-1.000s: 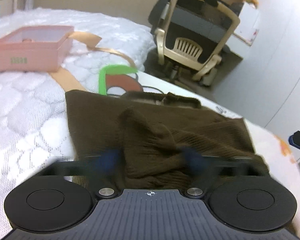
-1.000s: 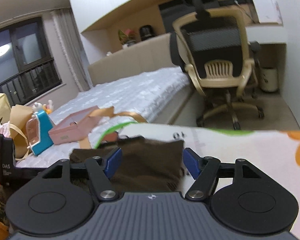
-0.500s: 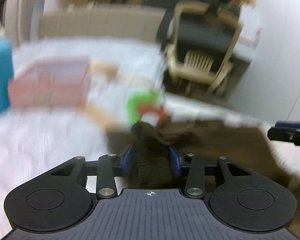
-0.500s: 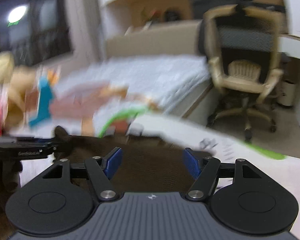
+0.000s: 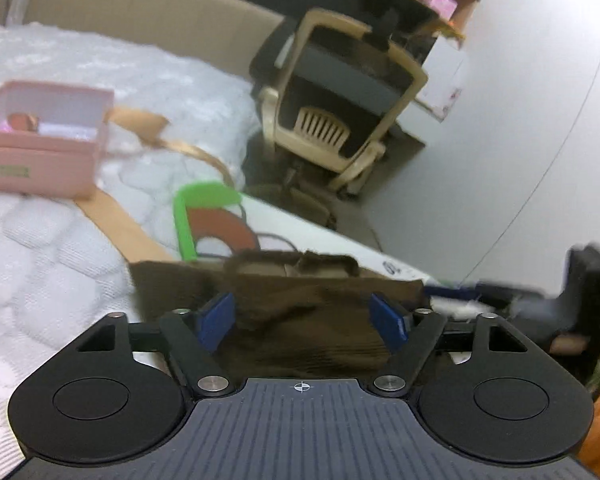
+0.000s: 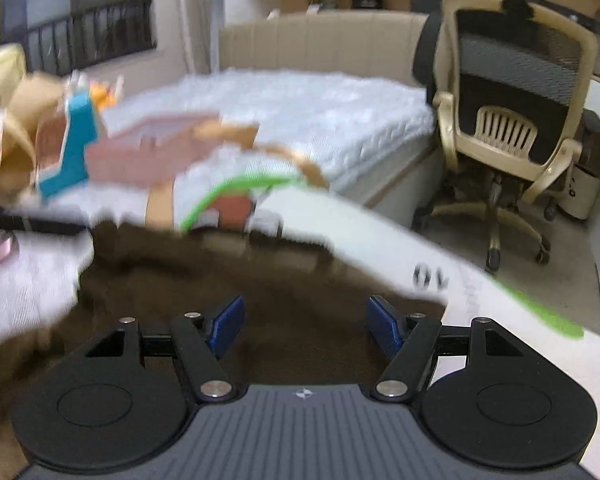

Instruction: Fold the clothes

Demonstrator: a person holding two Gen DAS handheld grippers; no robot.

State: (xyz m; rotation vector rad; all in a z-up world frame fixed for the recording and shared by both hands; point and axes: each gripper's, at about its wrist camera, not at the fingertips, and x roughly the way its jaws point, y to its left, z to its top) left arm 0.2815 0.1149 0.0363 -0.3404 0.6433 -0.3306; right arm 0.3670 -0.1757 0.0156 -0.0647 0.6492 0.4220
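The left tongs (image 5: 304, 320) are wide open, with nothing held between the blue pads (image 5: 216, 320). Right in front of them lies the brown sweater (image 5: 300, 304), spread flat on the bed (image 5: 40, 240), with its collar at 12 o'clock from the tongs. At 3 o'clock in the left view the other tool shows as a dark blur.

The right tongs (image 6: 304, 326) are wide open too, and hold nothing. The brown sweater (image 6: 260, 288) lies under and ahead of them, but this view is blurry.

Just past the sweater, at 11 o'clock, there is a white mat (image 5: 340, 240) with a green edge (image 5: 188, 216) and a brown-red shape on it. It lies on the bed, partly under the sweater.

Farther off, at 10 o'clock, a pink box (image 5: 40, 148) sits on the white bed cover, with a tan ribbon (image 5: 188, 152) trailing from it. In the right view a blue thing (image 6: 72, 148) stands beside the pink box (image 6: 140, 152).

Farthest away, at 1 o'clock, a chair (image 5: 340, 100) with a cream frame and dark back stands on the floor beside the bed. The right view shows the same chair (image 6: 512, 120) and a dark window (image 6: 80, 8) at 10 o'clock.
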